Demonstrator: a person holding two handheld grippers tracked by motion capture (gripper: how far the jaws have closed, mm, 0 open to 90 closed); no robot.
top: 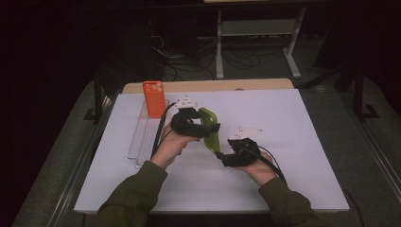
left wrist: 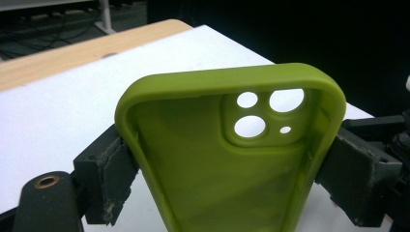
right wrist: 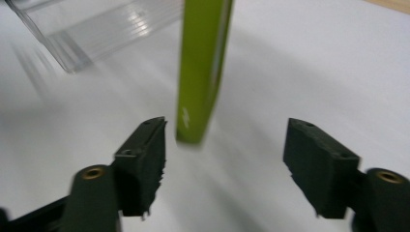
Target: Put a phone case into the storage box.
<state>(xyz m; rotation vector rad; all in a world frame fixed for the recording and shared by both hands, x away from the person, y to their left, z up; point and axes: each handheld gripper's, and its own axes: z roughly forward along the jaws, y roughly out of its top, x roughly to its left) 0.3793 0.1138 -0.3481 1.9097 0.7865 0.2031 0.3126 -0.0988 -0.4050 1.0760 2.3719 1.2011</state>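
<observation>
Sleeves of olive-green cloth come in at the near edge of the white tabletop (top: pixel 283 123), each hand carrying a black two-jaw claw. Nearest of the two is the right claw (top: pixel 222 156), its jaws standing wide apart with nothing between them; in the right gripper view (right wrist: pixel 225 145) the lower end of the olive-green soft phone case (right wrist: pixel 200 72) hangs just beyond the gap, edge-on and upright, touching neither jaw. Just past the right claw, the left claw (top: pixel 208 128) is clamped on that phone case (top: pixel 210 130), lifted off the tabletop. In the left gripper view (left wrist: pixel 227 169) the jaws press on the two long sides of the case (left wrist: pixel 217 179), whose hollow inside and round camera holes face the camera. Left of the green case lies a clear ribbed plastic rack (top: pixel 144 135) flat on the tabletop, and at its far end an orange phone case (top: pixel 154 98) stands upright. Beyond that runs the wooden far edge (top: pixel 213 85).
</observation>
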